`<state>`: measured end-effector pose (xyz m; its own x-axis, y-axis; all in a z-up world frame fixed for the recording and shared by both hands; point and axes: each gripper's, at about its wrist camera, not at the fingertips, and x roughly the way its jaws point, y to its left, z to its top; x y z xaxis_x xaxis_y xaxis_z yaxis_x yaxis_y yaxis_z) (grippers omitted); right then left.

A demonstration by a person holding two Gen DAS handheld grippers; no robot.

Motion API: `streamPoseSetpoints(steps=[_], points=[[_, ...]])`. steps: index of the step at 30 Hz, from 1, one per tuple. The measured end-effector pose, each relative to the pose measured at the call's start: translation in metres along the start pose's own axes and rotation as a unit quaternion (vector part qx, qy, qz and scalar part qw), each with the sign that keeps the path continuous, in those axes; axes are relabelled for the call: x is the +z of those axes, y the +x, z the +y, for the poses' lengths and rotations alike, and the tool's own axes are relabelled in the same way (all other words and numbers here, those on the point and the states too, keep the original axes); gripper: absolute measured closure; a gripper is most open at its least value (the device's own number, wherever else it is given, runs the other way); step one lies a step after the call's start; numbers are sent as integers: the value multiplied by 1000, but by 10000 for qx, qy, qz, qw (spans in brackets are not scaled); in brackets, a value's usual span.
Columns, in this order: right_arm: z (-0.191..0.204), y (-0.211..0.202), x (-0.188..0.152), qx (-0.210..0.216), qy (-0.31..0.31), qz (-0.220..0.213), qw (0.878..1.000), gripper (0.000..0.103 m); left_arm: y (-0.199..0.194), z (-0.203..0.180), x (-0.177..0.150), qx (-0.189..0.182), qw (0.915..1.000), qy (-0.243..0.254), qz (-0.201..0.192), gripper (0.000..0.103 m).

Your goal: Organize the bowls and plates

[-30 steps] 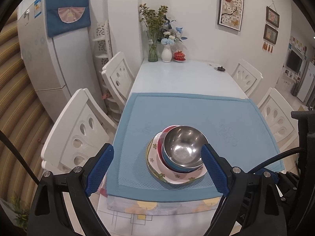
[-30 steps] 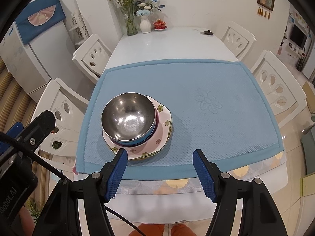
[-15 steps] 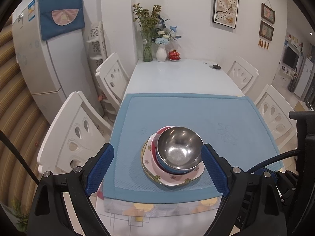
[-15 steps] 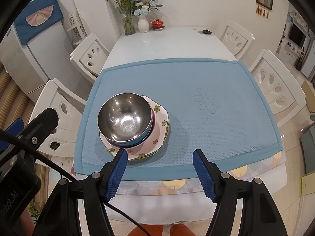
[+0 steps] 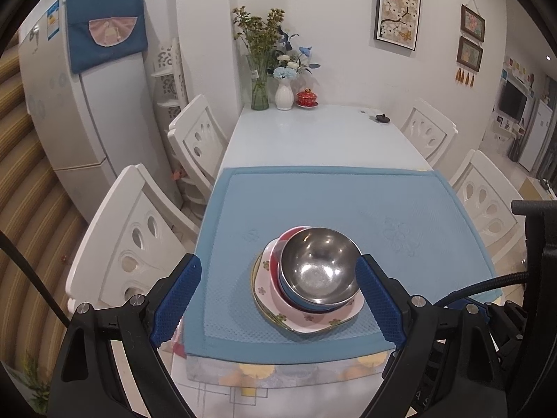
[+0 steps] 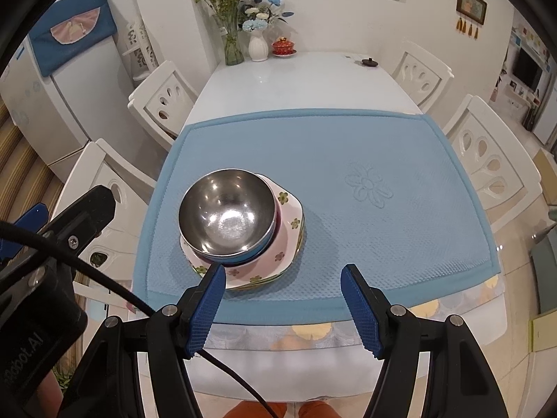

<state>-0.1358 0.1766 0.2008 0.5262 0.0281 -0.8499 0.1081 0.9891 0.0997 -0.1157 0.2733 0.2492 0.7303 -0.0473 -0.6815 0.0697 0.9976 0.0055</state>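
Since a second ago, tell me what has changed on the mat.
Nothing on the mat has changed. The steel bowl sits nested in the blue and red bowls on the flowered plate, in the same spot on the blue mat. The left gripper and the right gripper both stay open, holding nothing.

Steel bowl (image 6: 227, 212) hid most of blue bowl (image 6: 259, 248) & red bowl (image 5: 289, 236) under it; only rims showed. Floral plate (image 6: 289, 216) near mat's (image 6: 365, 146) left edge partly covered. Small dark obj (image 6: 369, 62) at table's (image 6: 296, 80) far right corner too small to ID.
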Motion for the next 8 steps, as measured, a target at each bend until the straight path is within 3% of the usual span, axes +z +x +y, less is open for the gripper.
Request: streamPoseSetpoints(steps=[8], points=[[5, 3, 5, 32, 81, -21, 10000, 37, 4, 5, 3, 40, 9999, 133, -79, 13]])
